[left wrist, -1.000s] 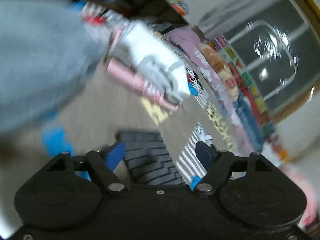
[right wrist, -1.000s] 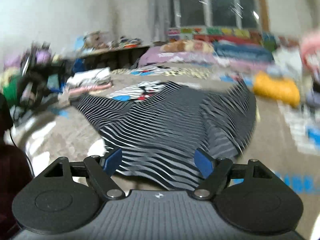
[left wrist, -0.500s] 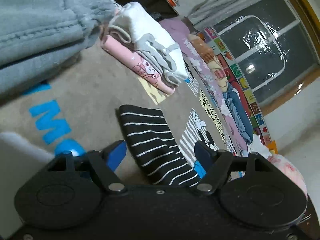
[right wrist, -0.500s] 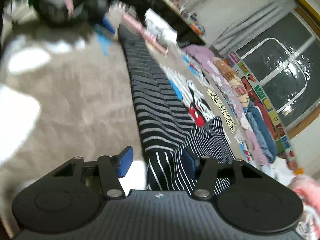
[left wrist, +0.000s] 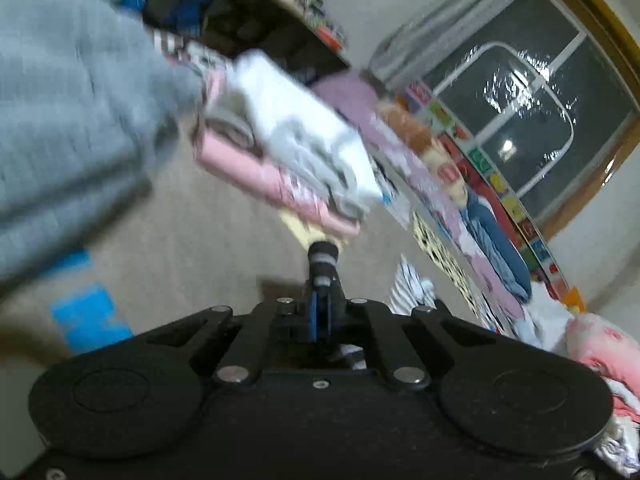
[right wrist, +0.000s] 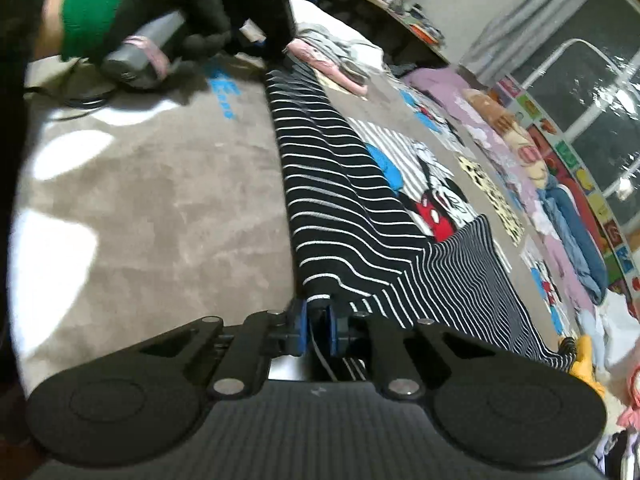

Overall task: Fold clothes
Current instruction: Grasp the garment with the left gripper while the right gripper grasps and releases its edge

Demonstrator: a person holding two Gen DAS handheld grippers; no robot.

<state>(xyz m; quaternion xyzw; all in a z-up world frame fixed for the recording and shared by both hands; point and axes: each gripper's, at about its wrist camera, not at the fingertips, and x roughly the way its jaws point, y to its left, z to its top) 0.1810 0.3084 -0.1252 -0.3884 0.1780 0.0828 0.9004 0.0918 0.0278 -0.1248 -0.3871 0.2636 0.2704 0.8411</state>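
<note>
A black shirt with thin white stripes point(right wrist: 344, 208) lies stretched in a long fold across the tan carpet in the right wrist view. My right gripper point(right wrist: 318, 320) is shut on its near edge. My left gripper point(left wrist: 322, 308) is shut on a bunched bit of the same striped fabric point(left wrist: 323, 258); in the right wrist view it point(right wrist: 276, 28) sits at the shirt's far end, held by a gloved hand point(right wrist: 160, 8). The left wrist view is blurred.
A stack of folded pink, grey and white clothes point(left wrist: 288, 160) lies on the carpet beyond the shirt's far end. A Mickey Mouse rug print point(right wrist: 432, 200) lies right of the shirt. Piled bedding point(right wrist: 568, 216) and a yellow item point(right wrist: 584, 360) line the right side.
Both grippers have closed on the striped shirt, one at each end of its long edge. The shirt is now pulled straight between them.
</note>
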